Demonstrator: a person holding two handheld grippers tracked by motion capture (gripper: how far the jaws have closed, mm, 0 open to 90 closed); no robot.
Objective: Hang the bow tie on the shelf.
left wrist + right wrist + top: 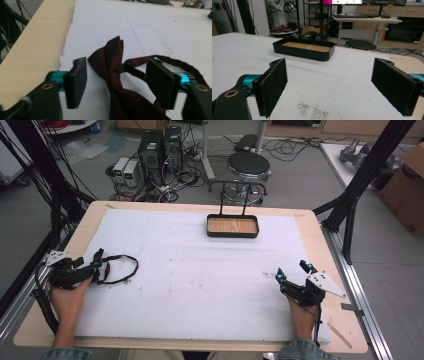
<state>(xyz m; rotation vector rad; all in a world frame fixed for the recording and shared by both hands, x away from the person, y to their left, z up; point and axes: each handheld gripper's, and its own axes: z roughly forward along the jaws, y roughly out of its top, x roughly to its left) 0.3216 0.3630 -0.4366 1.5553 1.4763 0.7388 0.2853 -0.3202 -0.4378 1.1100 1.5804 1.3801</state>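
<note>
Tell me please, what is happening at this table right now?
A person holds a gripper in each hand over a white mat. The left gripper is open around a dark red bow tie, not yet closed on it. The right gripper is open with nothing between its jaws. A black tray sits at the far side.

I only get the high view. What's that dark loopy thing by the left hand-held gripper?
Observer: A dark red satin bow tie with a strap, lying between the open jaws of the left hand-held gripper.
Operator: Is it squeezed?
Observer: No, both pads stand clear of the fabric.
Operator: What does the other one see?
Observer: The right hand-held gripper, open with nothing between its jaws, faces the black rectangular tray with a wooden floor.
</note>
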